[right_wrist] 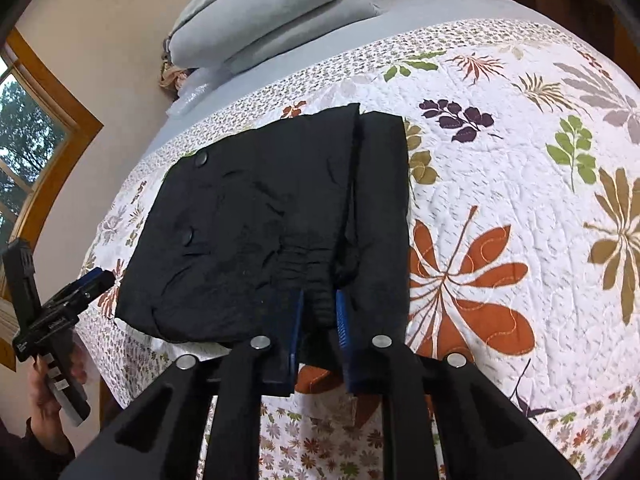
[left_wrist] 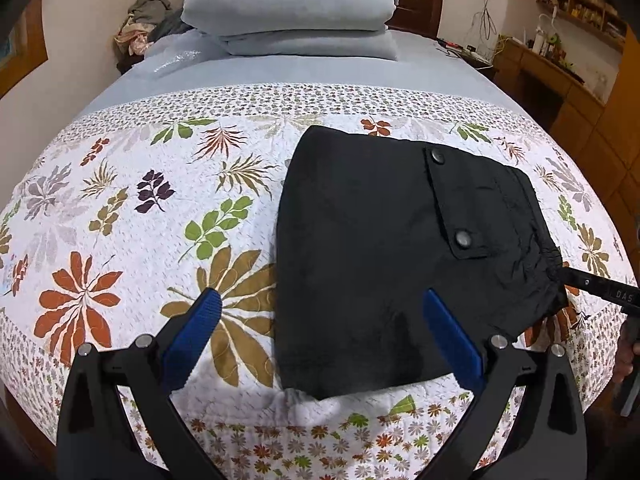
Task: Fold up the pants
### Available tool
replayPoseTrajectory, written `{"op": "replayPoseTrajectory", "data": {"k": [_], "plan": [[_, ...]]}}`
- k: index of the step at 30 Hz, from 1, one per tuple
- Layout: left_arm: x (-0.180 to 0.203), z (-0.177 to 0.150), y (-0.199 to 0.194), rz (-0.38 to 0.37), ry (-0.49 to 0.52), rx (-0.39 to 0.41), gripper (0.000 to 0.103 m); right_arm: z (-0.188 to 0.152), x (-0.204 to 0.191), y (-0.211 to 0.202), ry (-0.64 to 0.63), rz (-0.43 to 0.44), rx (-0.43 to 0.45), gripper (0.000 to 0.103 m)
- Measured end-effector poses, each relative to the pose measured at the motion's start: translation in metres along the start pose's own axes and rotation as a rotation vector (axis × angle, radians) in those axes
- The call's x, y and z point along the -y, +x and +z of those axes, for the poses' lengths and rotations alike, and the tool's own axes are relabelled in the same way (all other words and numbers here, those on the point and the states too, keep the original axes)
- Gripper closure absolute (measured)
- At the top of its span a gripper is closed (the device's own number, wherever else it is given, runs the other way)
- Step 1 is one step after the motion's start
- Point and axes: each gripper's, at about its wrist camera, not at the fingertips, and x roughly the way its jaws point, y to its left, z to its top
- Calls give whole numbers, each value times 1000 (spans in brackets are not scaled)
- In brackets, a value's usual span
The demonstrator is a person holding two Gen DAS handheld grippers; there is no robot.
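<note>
Right wrist view: right claw [right_wrist: 320, 312] is nearly closed, its blue ribbed pads pinching the gathered elastic waistband of the pants [right_wrist: 256, 220]. Black, thin, crinkly fabric, folded into a rough rectangle with two round snaps on a pocket flap, lying flat on the bed [right_wrist: 520, 200] near its foot edge. Left claw [left_wrist: 322, 308] is spread wide and empty, one blue pad over the pants, the other over the quilt [left_wrist: 120, 208], which is white, stitched, with leaf prints. Grey pillows [left_wrist: 288, 4] are stacked by the headboard.
</note>
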Motion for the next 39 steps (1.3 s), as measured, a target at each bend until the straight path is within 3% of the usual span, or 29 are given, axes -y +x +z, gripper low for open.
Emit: {"op": "replayPoseTrajectory", "data": {"k": [4,5,7,10,13,16,23,32,39], "plan": [[1,0,-5,8,9,11,3,0,-10,-12,-9,-70,29,78],[1,0,-8,7,8,14,3,-1,-16,-15,-26,-112,39,72],[1,0,-13,6,0,22,3,-5,-31,-25,-64,-191,64,46],[1,0,-23,-11,-13,46,3,-10,-58,-39,-117,-246,106,28],[0,1,-37,-38,-43,74,3,-11,-78,-50,-117,-246,138,15],[-2,2,-53,-63,-62,104,3,-12,-93,-58,-107,-234,149,12],[-3,1,-86,-39,-41,147,3,-13,-114,-83,-132,-280,197,3],[-5,-9,-125,-4,-15,184,3,-28,-133,-108,-144,-270,227,3],[1,-11,-145,-21,6,206,3,-38,-144,-121,-148,-232,246,3]]}}
